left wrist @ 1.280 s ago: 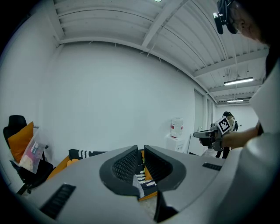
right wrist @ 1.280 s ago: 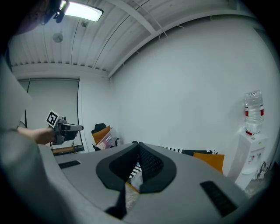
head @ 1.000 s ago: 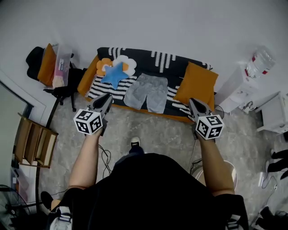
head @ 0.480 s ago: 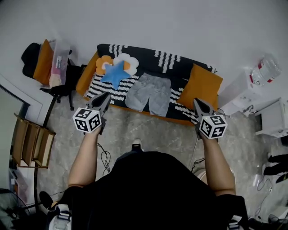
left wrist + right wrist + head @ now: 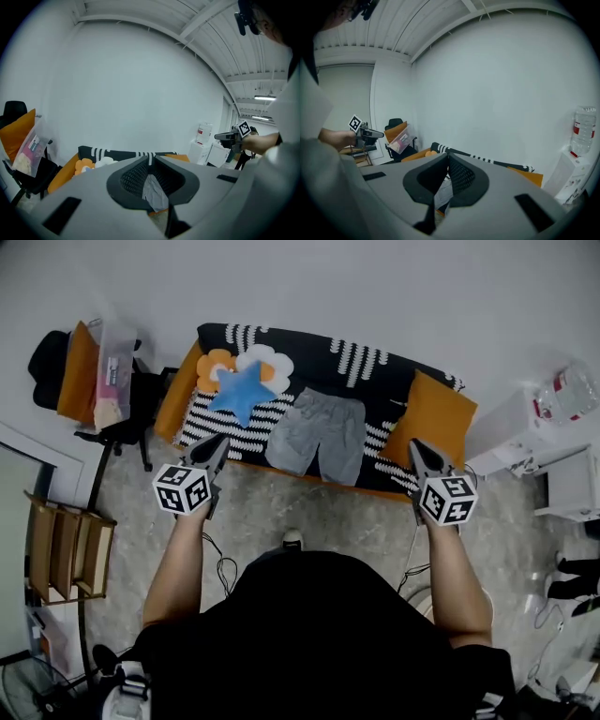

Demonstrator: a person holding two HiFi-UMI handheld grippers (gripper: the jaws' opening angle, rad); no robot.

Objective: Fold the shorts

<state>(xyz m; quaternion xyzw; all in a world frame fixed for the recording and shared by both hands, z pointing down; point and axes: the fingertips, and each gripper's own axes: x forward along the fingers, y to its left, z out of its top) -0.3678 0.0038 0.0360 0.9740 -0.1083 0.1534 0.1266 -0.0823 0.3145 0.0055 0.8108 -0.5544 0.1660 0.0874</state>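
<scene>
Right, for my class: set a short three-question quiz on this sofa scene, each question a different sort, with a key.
1. True or false: neither the left gripper nor the right gripper touches the grey shorts.
2. In the head view, what lies on the sofa left of the shorts? A a blue star cushion; B a water bottle; C a folded towel.
3. Fill in: the plain cushion at the sofa's right end is ____.
Key: 1 true; 2 A; 3 orange.
</scene>
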